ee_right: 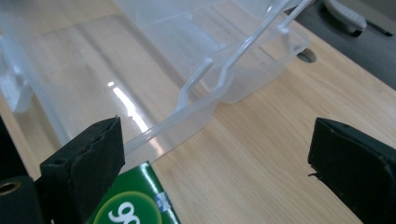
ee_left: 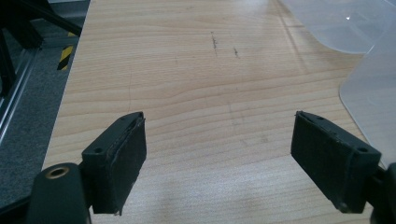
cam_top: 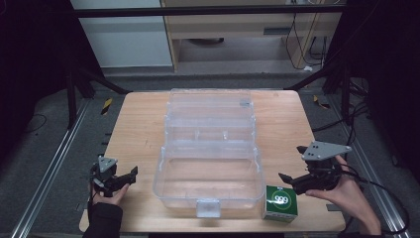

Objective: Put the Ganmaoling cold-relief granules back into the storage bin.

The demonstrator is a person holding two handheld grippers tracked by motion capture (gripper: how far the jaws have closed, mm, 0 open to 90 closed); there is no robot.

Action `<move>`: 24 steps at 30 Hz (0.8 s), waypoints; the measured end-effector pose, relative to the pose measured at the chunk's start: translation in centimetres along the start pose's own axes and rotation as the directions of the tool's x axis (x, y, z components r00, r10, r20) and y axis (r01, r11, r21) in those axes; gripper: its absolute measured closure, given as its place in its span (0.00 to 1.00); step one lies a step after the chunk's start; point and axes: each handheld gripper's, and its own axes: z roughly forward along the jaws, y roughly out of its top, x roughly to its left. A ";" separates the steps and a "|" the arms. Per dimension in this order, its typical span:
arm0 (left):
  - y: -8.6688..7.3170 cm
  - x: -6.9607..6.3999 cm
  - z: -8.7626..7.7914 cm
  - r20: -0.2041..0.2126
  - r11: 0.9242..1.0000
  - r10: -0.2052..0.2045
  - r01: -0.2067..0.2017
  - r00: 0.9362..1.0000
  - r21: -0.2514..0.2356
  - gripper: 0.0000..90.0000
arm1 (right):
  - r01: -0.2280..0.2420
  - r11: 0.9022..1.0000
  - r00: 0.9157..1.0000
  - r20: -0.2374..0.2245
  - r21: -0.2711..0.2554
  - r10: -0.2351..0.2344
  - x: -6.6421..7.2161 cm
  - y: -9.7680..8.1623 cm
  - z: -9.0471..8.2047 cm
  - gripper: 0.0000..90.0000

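Observation:
A clear plastic storage box [cam_top: 208, 168] stands open in the middle of the wooden table [cam_top: 143, 124], its lid and inner tray folded back. A small green box [cam_top: 281, 202] with a white round mark stands by the clear box's front right corner. My right gripper [cam_top: 291, 163] hovers just right of the green box, open, nothing between its pads. In the right gripper view the green box [ee_right: 133, 203] lies below the left pad [ee_right: 86, 161], with the clear box [ee_right: 187, 84] beyond. My left gripper [cam_top: 130, 177] rests open at the table's front left, over bare wood between its pads [ee_left: 119, 158].
Black frame legs [cam_top: 94, 79] stand at the table's far corners. Metal rails [cam_top: 49, 168] run along the floor on the left and right. Cables [cam_top: 356, 119] lie on the floor to the right. A cabinet [cam_top: 223, 29] stands behind the table.

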 end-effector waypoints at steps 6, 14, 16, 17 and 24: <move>0.0 -0.1 0.1 -0.001 1.000 0.009 -0.009 1.000 0.005 0.20 | 0.028 0.998 0.999 -0.033 0.062 -0.026 0.5 -0.3 0.4 0.05; 0.0 -0.1 0.1 -0.004 1.000 0.015 -0.015 1.000 0.008 0.20 | 0.078 0.985 0.995 -0.076 0.152 -0.067 1.4 -0.5 1.0 0.05; 0.0 -0.1 0.1 -0.005 1.000 0.014 -0.014 1.000 0.007 0.20 | 0.090 0.981 0.994 -0.082 0.172 -0.077 1.6 -0.6 1.2 0.04; 0.0 -0.1 0.1 -0.004 1.000 0.015 -0.014 1.000 0.006 0.20 | 0.097 0.979 0.992 -0.092 0.179 -0.082 1.7 -0.7 1.3 0.04; 0.0 -0.2 0.1 -0.006 1.000 0.018 -0.018 1.000 0.005 0.20 | 0.135 0.962 0.984 -0.145 0.236 -0.102 2.5 -1.3 1.9 0.03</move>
